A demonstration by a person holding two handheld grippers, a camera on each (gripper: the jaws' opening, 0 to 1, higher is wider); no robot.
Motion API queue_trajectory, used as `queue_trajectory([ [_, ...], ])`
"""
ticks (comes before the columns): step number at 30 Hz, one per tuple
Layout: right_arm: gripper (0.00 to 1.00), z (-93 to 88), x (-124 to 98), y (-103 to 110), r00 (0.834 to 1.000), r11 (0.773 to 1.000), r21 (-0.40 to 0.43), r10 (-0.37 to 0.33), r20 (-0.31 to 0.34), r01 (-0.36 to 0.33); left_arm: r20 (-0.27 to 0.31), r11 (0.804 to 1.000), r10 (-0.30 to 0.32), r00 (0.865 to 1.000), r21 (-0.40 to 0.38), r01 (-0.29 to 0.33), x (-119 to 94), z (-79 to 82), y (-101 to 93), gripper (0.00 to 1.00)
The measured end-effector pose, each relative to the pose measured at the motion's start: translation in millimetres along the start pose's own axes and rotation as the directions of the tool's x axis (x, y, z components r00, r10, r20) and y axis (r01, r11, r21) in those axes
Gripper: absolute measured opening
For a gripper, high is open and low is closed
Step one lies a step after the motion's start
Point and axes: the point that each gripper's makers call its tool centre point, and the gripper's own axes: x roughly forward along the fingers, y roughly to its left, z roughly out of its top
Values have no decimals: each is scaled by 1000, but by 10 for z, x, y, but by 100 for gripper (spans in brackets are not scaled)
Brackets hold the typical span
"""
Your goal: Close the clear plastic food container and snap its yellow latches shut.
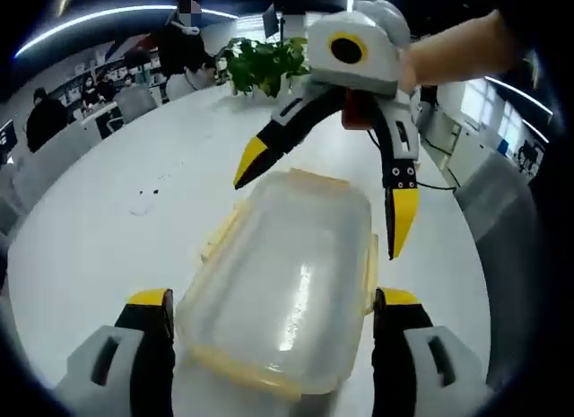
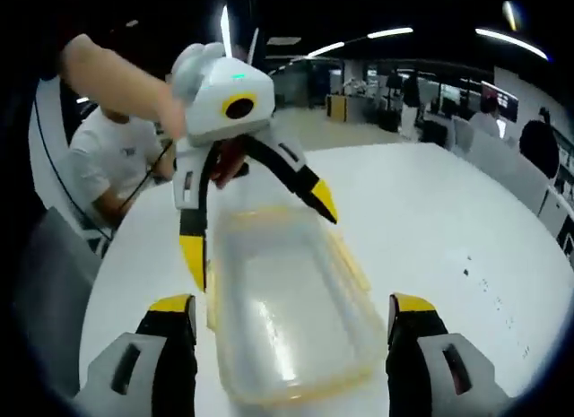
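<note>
Two hand-held grippers face each other across a clear plastic food container [image 1: 285, 282] on a white table [image 1: 108, 220], the lid [image 2: 287, 300] already lying on the box. In the left gripper view, the left gripper [image 1: 273, 314] has its jaws spread wide, one on each side of the near end of the container and closed on nothing; whether they touch its walls cannot be told. Straight ahead of it, over the far end, the right gripper [image 1: 327, 202] hangs with its yellow-tipped jaws wide apart, one tip above the far corner of the lid and the other beside the container's long edge, gripping nothing.

The task looks to be at its midpoint: the lid is on, but the yellow latches [image 1: 220, 233] along the sides appear to stand out from the box rather than lie flat against it, though blur makes this uncertain. By that reading, pressing each latch down is what remains.

The left gripper view takes in a potted plant [image 1: 265, 63] beyond the right gripper and seated people at desks further off. The right gripper view shows its own gripper [image 2: 291, 332] bracketing the container's other end, the left gripper [image 2: 256, 224] opposite it, and a person in a white shirt [image 2: 112, 170] sitting just past the table's edge.
</note>
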Motion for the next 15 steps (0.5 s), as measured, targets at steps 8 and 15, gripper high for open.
queue_trajectory([
  [8, 98, -11, -82, -33, 986, 992, 68, -111, 124, 104, 148, 993, 94, 985, -85, -82, -59, 25, 0, 99],
  [15, 97, -112, -171, -61, 965, 972, 136, -212, 152, 192, 203, 981, 156, 967, -148, -127, -53, 6, -24, 99],
])
